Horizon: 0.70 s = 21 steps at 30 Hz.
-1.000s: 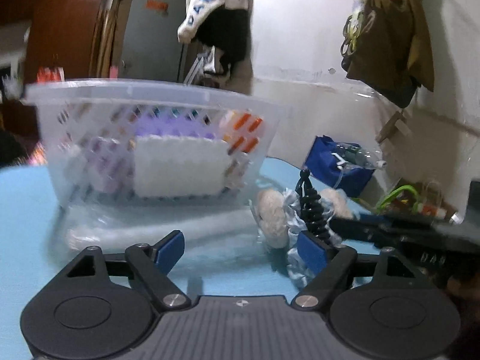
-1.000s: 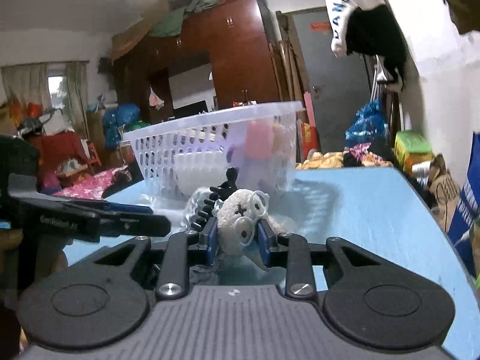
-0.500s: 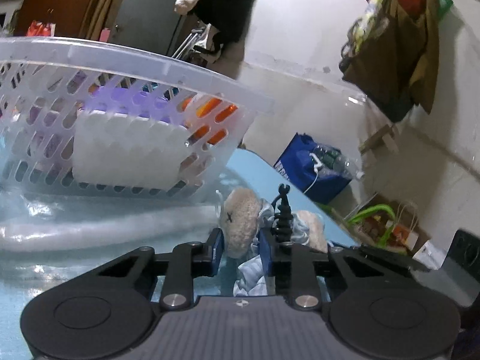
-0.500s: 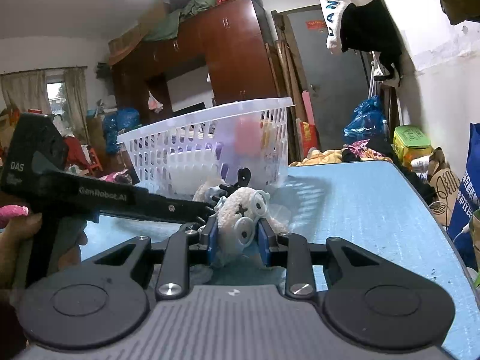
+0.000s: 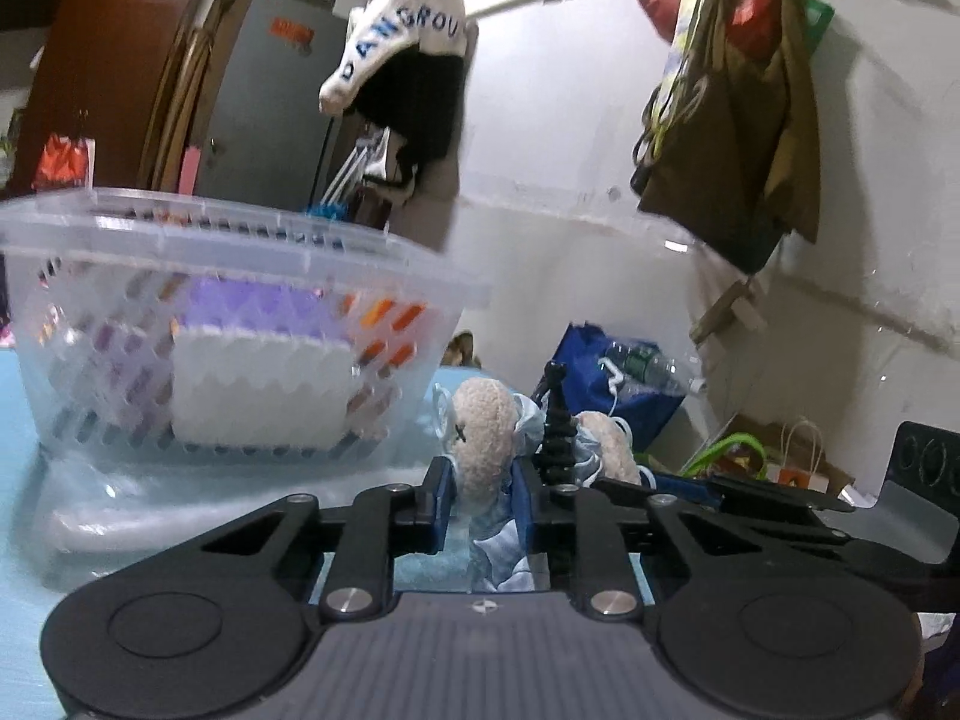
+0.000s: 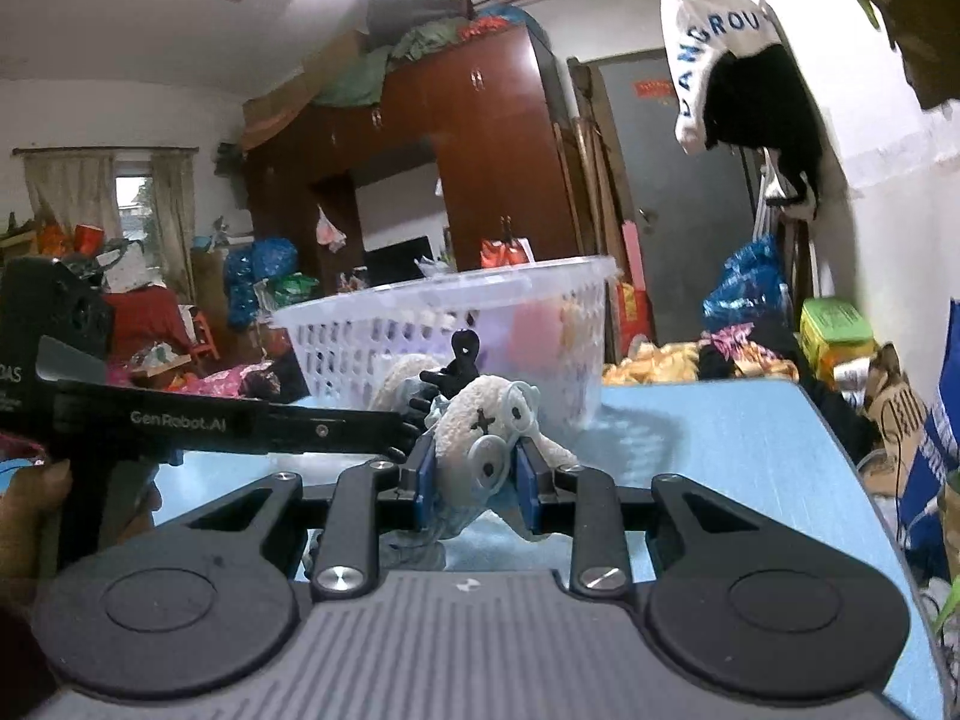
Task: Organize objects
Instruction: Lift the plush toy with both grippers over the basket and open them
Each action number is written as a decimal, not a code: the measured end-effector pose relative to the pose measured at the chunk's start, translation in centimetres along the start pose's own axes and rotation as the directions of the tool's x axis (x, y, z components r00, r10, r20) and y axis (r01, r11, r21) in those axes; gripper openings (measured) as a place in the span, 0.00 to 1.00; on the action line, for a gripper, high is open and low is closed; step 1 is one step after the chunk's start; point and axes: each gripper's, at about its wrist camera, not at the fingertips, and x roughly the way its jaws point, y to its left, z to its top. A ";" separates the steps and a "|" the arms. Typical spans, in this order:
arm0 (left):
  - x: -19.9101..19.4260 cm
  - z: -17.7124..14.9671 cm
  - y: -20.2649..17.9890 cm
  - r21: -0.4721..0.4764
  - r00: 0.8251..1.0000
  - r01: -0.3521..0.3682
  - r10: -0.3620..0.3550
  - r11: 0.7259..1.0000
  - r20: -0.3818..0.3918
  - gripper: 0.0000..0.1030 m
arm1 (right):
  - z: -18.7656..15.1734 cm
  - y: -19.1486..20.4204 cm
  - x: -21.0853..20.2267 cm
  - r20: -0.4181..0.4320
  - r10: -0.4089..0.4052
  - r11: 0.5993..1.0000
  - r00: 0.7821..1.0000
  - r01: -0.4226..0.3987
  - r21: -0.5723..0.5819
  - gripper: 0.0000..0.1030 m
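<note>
A beige plush toy (image 5: 483, 435) in pale blue cloth, with a small black flexible tripod (image 5: 555, 420) against it, is held above the blue table. My left gripper (image 5: 480, 492) is shut on one side of the toy. My right gripper (image 6: 474, 471) is shut on the other side of the plush toy (image 6: 480, 426), by its glasses. The tripod (image 6: 459, 363) sticks up behind it. A clear plastic basket (image 5: 240, 276) with a white box, a purple item and orange items stands on the table to the left, and straight ahead in the right wrist view (image 6: 456, 324).
A clear plastic wrap (image 5: 198, 510) lies on the blue table (image 6: 720, 438) in front of the basket. The left tool and hand (image 6: 180, 420) cross the right view. A white wall (image 5: 600, 180) with hanging bags is close on the right. Clutter lies beyond the table edge.
My left gripper moved in from open and shut on the plush toy. Both grippers have lifted the toy off the table, and the basket now sits lower and further in view.
</note>
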 end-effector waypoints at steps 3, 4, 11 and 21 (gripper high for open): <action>-1.0 0.7 -0.2 0.000 0.999 -0.008 0.008 1.000 0.034 0.24 | 0.9 0.6 0.2 0.013 0.006 1.000 1.000 -0.006 -0.023 0.30; -1.3 1.0 -0.2 0.003 0.999 -0.013 0.012 1.000 0.043 0.24 | 1.5 0.8 0.3 0.018 0.009 0.999 1.000 -0.008 -0.036 0.30; -2.8 6.6 -0.8 0.019 0.990 -0.067 0.064 0.998 0.124 0.24 | 8.4 1.2 3.0 0.044 0.037 0.993 0.998 -0.032 -0.114 0.30; 2.1 15.9 0.6 0.012 0.982 -0.150 0.148 0.989 0.118 0.24 | 13.6 -1.6 9.8 0.002 -0.005 0.992 1.000 0.006 -0.125 0.30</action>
